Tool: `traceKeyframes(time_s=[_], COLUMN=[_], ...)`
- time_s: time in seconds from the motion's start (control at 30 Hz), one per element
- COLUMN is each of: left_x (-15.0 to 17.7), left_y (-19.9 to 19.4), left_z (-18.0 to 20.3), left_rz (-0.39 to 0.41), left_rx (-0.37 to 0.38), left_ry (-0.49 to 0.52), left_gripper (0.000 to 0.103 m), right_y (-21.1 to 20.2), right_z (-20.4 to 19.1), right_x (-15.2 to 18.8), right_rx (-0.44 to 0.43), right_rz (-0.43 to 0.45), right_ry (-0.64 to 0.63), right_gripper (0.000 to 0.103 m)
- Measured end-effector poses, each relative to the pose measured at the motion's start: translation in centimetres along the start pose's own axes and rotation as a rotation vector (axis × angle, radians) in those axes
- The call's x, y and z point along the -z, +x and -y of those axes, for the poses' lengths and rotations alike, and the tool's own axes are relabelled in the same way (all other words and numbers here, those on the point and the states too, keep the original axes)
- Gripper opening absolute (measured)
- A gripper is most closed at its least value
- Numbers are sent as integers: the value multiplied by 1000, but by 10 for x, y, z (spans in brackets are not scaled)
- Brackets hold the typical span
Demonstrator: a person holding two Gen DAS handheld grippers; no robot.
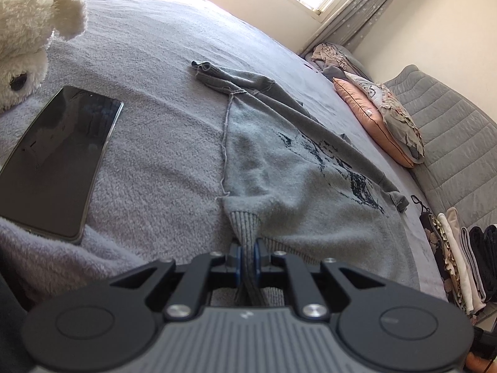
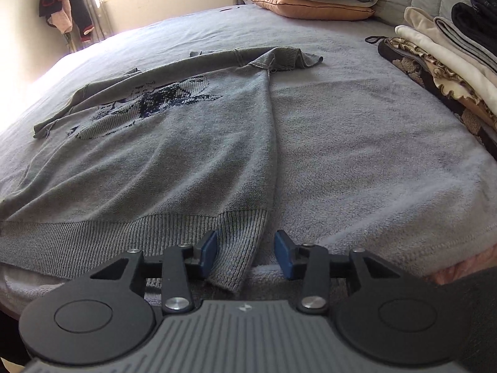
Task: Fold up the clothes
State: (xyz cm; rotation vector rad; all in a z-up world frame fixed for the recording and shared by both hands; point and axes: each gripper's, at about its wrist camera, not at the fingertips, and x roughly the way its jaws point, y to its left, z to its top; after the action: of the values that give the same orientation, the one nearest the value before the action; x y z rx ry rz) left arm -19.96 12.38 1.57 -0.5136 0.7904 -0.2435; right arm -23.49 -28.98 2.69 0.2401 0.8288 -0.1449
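A grey knit sweater [image 1: 279,168] with a dark pattern lies spread on the bed, sleeves folded across its upper part. My left gripper [image 1: 247,255] is shut on the ribbed hem at the sweater's near left corner. In the right wrist view the sweater [image 2: 174,143] fills the left half. My right gripper [image 2: 245,250] is open, its blue pads either side of the hem's near right corner [image 2: 236,248], which lies between them without being pinched.
A black phone [image 1: 56,164] and a white plush toy [image 1: 28,37] lie on the grey bed cover [image 2: 372,143] at the left. Pillows [image 1: 382,118] rest against the padded headboard. A pile of folded clothes [image 2: 444,59] sits at the right.
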Motion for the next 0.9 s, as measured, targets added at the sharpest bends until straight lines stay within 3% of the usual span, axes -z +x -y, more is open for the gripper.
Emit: traceKeyframes(time_s=[0.17, 0.2, 0.23, 0.27, 0.3, 0.4, 0.6, 0.9], left_x=[0, 0, -1, -1, -1, -1, 3, 6], left_y=[-1, -1, -1, -1, -1, 0, 3, 9], left_z=[0, 0, 0, 0, -1, -1, 13, 16], left_rz=[1, 0, 0, 0, 1, -1, -40, -82], left_rx=[11, 13, 14, 15, 17, 25, 71, 14], left_ry=[-6, -9, -10, -12, -15, -16, 82, 122], left_gripper=[8, 8, 8, 8, 8, 8, 9, 10], right_y=[2, 2, 1, 1, -1, -12, -43, -15], right_z=[5, 6, 7, 8, 12, 18, 5, -6], right_x=[5, 6, 6, 6, 5, 3, -2, 1], right_rx=[-54, -64, -73, -82, -104, -114, 20, 108], right_rz=[-7, -2, 3, 8, 21, 88, 194, 45], right_ry=[80, 90, 100, 110, 134, 178, 72, -65], right_gripper=[52, 43, 22, 11, 9, 8, 8, 10])
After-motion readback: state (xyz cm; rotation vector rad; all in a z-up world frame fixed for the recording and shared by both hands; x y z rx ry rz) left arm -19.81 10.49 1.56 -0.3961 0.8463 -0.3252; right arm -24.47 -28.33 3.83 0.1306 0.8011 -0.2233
